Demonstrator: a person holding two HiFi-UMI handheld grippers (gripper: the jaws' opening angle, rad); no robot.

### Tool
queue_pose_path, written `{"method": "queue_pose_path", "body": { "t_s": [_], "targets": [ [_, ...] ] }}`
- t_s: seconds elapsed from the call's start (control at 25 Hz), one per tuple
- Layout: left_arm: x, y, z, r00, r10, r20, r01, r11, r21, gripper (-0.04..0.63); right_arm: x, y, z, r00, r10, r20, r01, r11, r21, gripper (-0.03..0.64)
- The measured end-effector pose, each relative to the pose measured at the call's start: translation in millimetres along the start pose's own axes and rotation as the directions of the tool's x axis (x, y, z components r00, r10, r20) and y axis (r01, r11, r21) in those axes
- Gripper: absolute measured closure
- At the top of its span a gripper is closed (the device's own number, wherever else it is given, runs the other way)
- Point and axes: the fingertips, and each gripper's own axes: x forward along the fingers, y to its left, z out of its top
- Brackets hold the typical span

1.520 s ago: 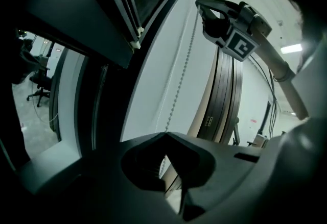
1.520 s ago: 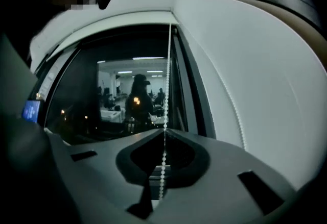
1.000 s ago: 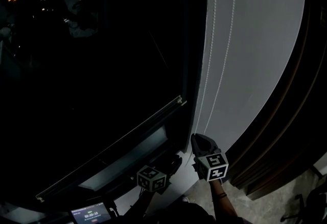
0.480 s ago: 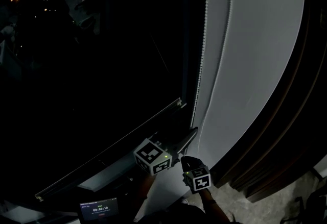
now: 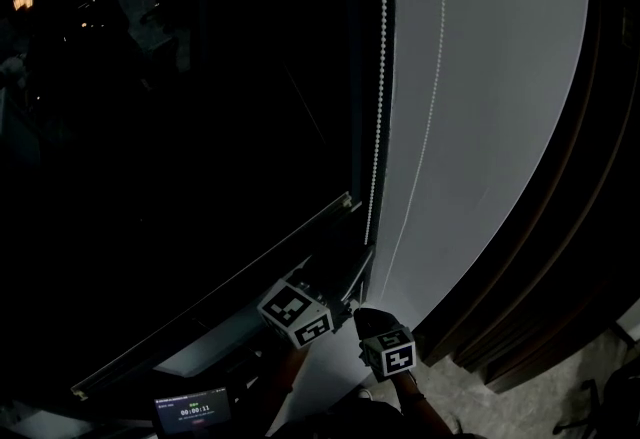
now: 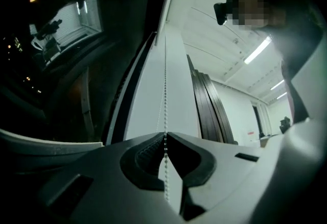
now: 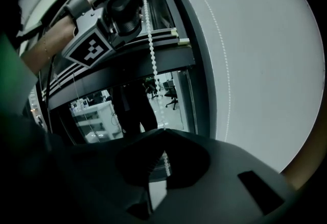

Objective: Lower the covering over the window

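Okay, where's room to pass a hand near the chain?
Free: bare wall between chain and dark trim. Crowded: low on the chain by the window frame, where the right gripper clamps it and the left gripper has just closed on it.

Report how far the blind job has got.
Done: the blind's bottom bar looks partly lowered. In hand: both tools grip the bead chain, the left tool just closed above the right tool. Left: glass below the bar is uncovered.

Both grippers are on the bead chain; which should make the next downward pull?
Likely left. The left gripper, jaws just closed on the bead chain, sits higher; the right gripper grips the same strand below it, with less room to pull.
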Motion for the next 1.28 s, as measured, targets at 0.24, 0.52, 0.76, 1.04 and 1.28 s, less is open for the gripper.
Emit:
{"method": "queue_pose_path", "body": {
  "t_s": [0.24,0.52,0.76,1.04,1.28],
  "targets": [
    [-16.8,11.0,7.2,0.997,0.049,0.060,-0.046,0.998,-0.047,0.584,-9.9,28.4,21.5,0.999,0.041,0.026,-0.038,0.995,-0.096,0.604],
    [-49.3,33.3,-115.9,0.959,0.118,-0.258,-0.148,0.984,-0.102,0.584,-51.9,23.3,90.7,0.970,-0.020,0.244,0.040,0.996,-0.075,0.603],
    [-106.7,25.0,-242.9,0.859,0.090,-0.503,-0.225,0.950,-0.215,0.584,-92.4,37.3,160.9,0.911,0.079,0.405,-0.054,0.996,-0.071,0.525],
    [-149.4,4.6,-307.2,0.734,0.059,-0.677,-0.284,0.932,-0.226,0.584,-114.4,81.6,246.8,0.843,0.219,0.491,-0.105,0.963,-0.249,0.500],
    [-181.3,-12.5,-343.6,0.682,0.012,-0.731,-0.325,0.901,-0.289,0.584,-115.9,95.7,293.3,0.809,0.228,0.542,-0.045,0.943,-0.330,0.515]
  ]
}}
